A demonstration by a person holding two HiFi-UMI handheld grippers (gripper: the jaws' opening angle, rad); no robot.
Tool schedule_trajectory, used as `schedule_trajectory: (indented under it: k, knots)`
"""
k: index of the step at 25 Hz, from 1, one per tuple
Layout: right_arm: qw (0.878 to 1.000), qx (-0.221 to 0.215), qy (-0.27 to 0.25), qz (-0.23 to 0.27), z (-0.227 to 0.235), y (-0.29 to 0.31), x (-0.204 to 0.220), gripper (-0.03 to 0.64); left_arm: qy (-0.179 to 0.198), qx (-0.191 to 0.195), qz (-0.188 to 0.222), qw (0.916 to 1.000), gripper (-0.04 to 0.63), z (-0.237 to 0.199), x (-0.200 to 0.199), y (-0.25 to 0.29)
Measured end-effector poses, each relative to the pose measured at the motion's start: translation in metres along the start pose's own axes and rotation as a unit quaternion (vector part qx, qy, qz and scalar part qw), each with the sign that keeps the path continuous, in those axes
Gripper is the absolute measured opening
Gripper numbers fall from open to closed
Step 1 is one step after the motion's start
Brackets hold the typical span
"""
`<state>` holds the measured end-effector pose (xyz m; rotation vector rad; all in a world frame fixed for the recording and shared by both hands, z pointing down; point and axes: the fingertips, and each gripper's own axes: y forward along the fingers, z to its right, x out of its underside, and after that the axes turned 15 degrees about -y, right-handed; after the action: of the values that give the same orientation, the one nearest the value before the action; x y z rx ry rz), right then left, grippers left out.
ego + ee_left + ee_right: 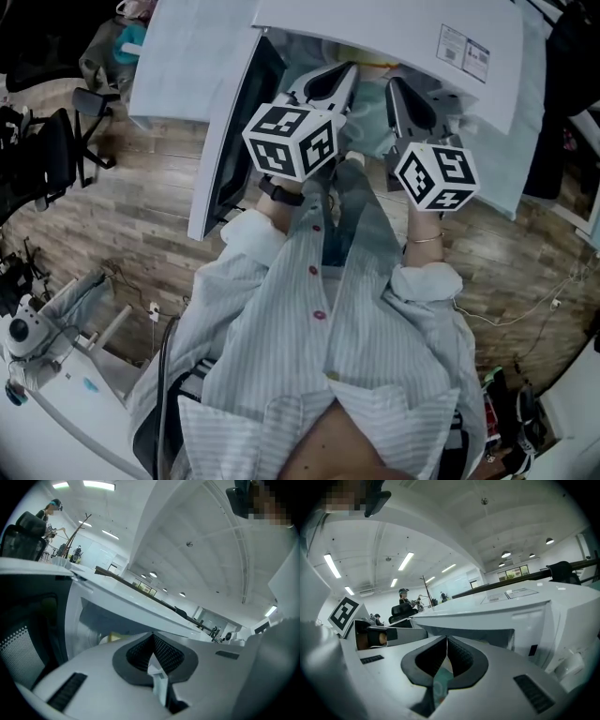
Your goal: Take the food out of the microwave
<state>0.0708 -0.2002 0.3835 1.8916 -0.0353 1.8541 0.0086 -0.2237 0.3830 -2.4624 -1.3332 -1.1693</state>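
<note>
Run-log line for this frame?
microwave door: open | left gripper: shut, at opening | right gripper: shut, at opening | yellow item: inside cavity

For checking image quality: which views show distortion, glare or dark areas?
Head view: wide-angle, the microwave edges curve; light is even. Left gripper view: black round corners, microwave cavity dim, ceiling lamps glare. Right gripper view: same round frame, strip lamps overexposed.

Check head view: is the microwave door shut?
No, the microwave door stands swung wide open, off to the left in the head view.
</note>
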Motion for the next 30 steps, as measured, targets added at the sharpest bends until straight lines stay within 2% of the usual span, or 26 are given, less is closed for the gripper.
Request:
schedule_trajectory:
  k: [9, 15, 18, 23, 26, 30]
  knots:
    - [0.999, 0.008, 0.049, -0.013, 0.006, 0.007, 0.034, 0.032, -0.063, -0.012, -0.018, 0.9978, 0.008, -0.029, 0.03, 0.01]
    - [0.998, 0.009, 0.063, -0.024, 0.007, 0.013, 0.053, 0.032, -0.067, -0.024, -0.024, 0.9972, 0.008, -0.043, 0.04, 0.016]
    - [0.997, 0.01, 0.07, -0.032, 0.009, 0.017, 0.063, 0.032, -0.08, -0.019, -0.03, 0.9961, 0.008, -0.047, 0.048, 0.019]
    - [0.995, 0.011, 0.093, -0.045, 0.014, 0.023, 0.08, 0.034, -0.108, -0.022, -0.046, 0.9928, 0.009, -0.058, 0.065, 0.024]
    - [0.993, 0.007, 0.108, -0.048, 0.016, 0.026, 0.087, 0.034, -0.144, -0.024, -0.051, 0.988, 0.011, -0.065, 0.073, 0.026]
    - [0.99, -0.003, 0.126, -0.054, 0.014, 0.034, 0.097, 0.035, -0.165, -0.031, -0.05, 0.9845, 0.048, -0.075, 0.075, 0.028]
